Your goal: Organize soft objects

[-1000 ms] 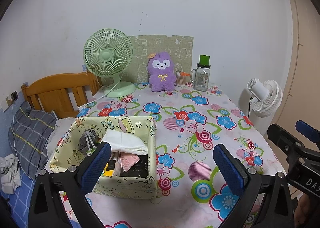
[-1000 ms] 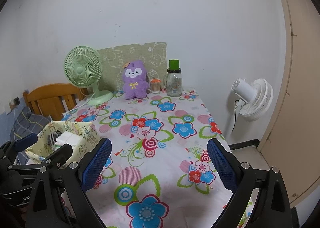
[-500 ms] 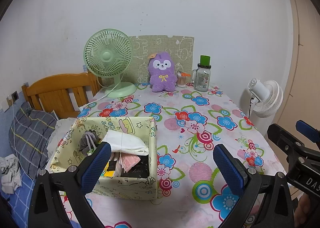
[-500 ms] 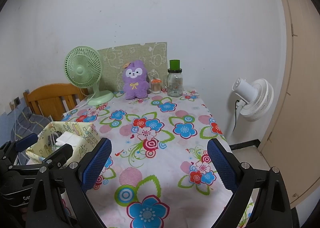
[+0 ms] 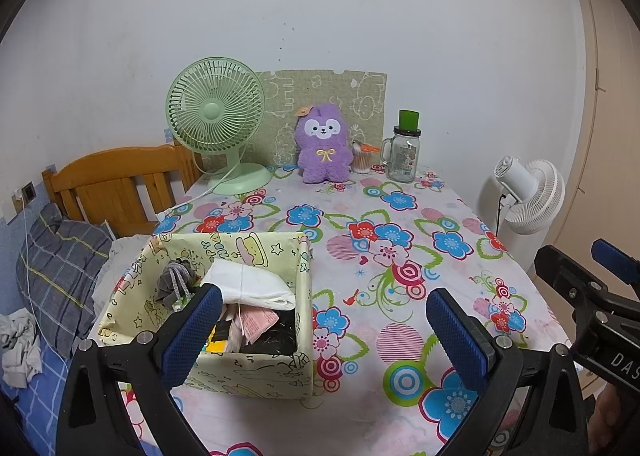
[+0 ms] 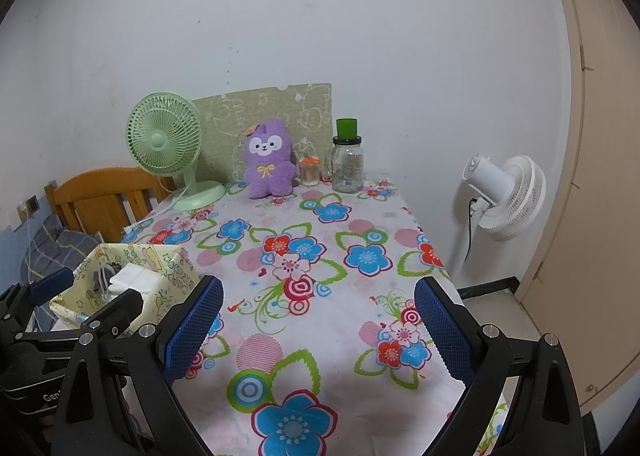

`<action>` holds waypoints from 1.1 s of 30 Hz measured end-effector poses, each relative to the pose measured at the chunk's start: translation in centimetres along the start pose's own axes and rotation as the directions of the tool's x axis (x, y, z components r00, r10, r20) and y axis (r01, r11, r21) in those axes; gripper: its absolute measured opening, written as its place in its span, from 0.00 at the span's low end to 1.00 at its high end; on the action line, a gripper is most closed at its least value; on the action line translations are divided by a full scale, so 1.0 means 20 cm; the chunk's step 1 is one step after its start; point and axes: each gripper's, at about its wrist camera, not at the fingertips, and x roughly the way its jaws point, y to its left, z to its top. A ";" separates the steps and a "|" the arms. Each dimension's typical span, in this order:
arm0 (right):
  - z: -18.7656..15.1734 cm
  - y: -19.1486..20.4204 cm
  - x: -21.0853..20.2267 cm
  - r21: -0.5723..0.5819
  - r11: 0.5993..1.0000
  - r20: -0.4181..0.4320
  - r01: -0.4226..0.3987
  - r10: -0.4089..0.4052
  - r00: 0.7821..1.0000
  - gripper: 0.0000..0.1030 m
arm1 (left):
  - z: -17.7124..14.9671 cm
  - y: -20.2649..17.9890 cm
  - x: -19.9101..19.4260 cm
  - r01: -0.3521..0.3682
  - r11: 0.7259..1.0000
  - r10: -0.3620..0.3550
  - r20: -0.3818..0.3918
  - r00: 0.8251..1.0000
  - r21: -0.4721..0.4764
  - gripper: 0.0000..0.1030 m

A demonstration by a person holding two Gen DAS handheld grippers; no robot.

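The purple plush rabbit (image 6: 269, 160) sits upright at the far edge of the bench (image 6: 360, 296), at twelve o'clock from both grippers; the right gripper (image 6: 316, 330) faces it more squarely; the left gripper (image 5: 322, 332) hovers beside the fabric storage box (image 5: 224, 368); both sets of fingers spread, empty.

A home bedroom: wooden bed headboard (image 5: 120, 180), plaid pillow (image 5: 60, 268), flower-cloth table (image 5: 400, 256).
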 end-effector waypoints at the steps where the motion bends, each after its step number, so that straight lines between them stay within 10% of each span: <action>1: 0.00 0.00 0.00 -0.003 1.000 0.003 0.002 -0.002 1.000 0.95 | 0.00 0.00 0.00 -0.001 1.000 0.001 0.000 1.000 0.000 1.00; 33: -0.01 0.01 0.00 -0.005 1.000 0.011 0.005 -0.005 1.000 0.95 | 0.00 0.00 0.00 -0.002 1.000 0.002 -0.001 1.000 0.000 1.00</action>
